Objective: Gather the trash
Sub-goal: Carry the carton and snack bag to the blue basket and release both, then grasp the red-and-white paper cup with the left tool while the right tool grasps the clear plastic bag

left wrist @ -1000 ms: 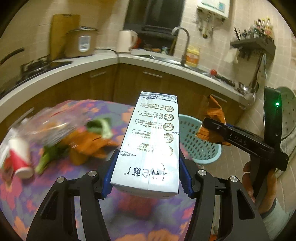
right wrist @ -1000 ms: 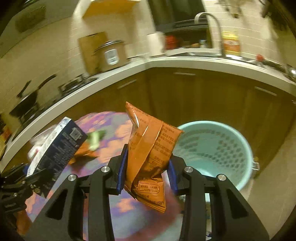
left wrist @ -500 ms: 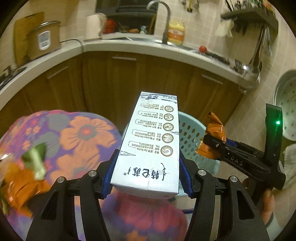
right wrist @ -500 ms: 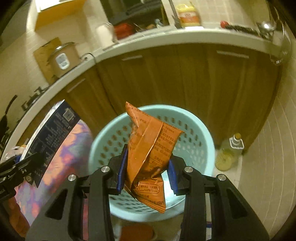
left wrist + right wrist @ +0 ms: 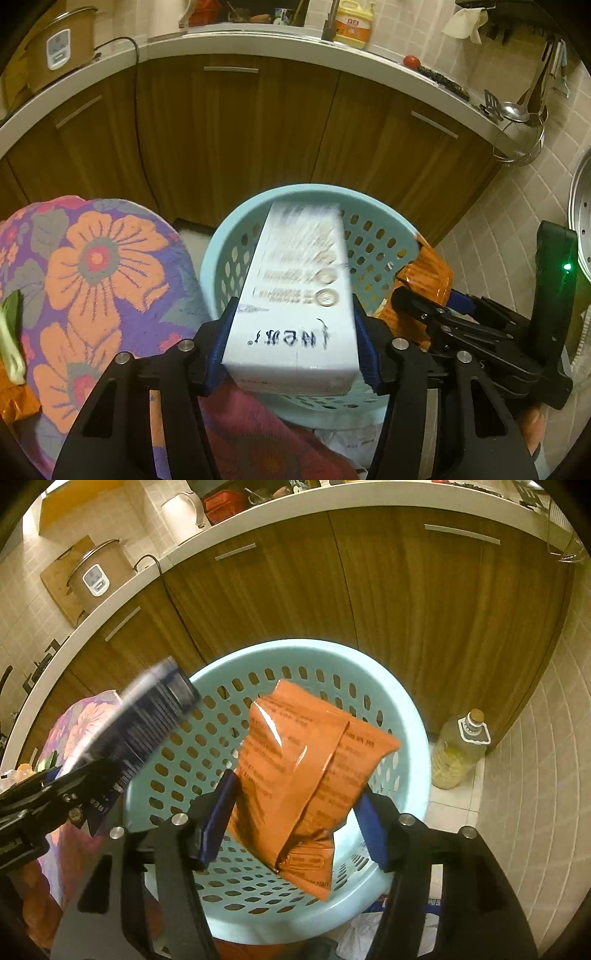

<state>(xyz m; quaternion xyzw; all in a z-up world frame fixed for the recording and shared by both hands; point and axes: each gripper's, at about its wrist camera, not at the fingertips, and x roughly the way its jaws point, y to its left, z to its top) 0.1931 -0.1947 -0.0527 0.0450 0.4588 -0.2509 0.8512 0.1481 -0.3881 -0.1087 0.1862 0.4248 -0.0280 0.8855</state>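
A light-blue perforated basket (image 5: pixel 236 236) (image 5: pixel 402 709) stands on the floor beside the table. A white milk carton (image 5: pixel 299 295), blurred, sits between the fingers of my left gripper (image 5: pixel 293 349) above the basket; the jaws have spread and look open. The carton also shows blurred in the right wrist view (image 5: pixel 147 716). My right gripper (image 5: pixel 295 823) has opened wide over the basket; the orange snack packet (image 5: pixel 306 760) is between its fingers and no longer pinched. The packet also shows in the left wrist view (image 5: pixel 428 273).
A table with a floral cloth (image 5: pixel 92 273) lies left of the basket, with a green vegetable scrap (image 5: pixel 9 343) on it. Wooden cabinets (image 5: pixel 406 590) and a white counter stand behind. An oil bottle (image 5: pixel 458 753) stands on the floor at the right.
Both grippers moved forward over the basket. Both jaws have widened; the carton and the orange packet are loosening and blur as they start to move.
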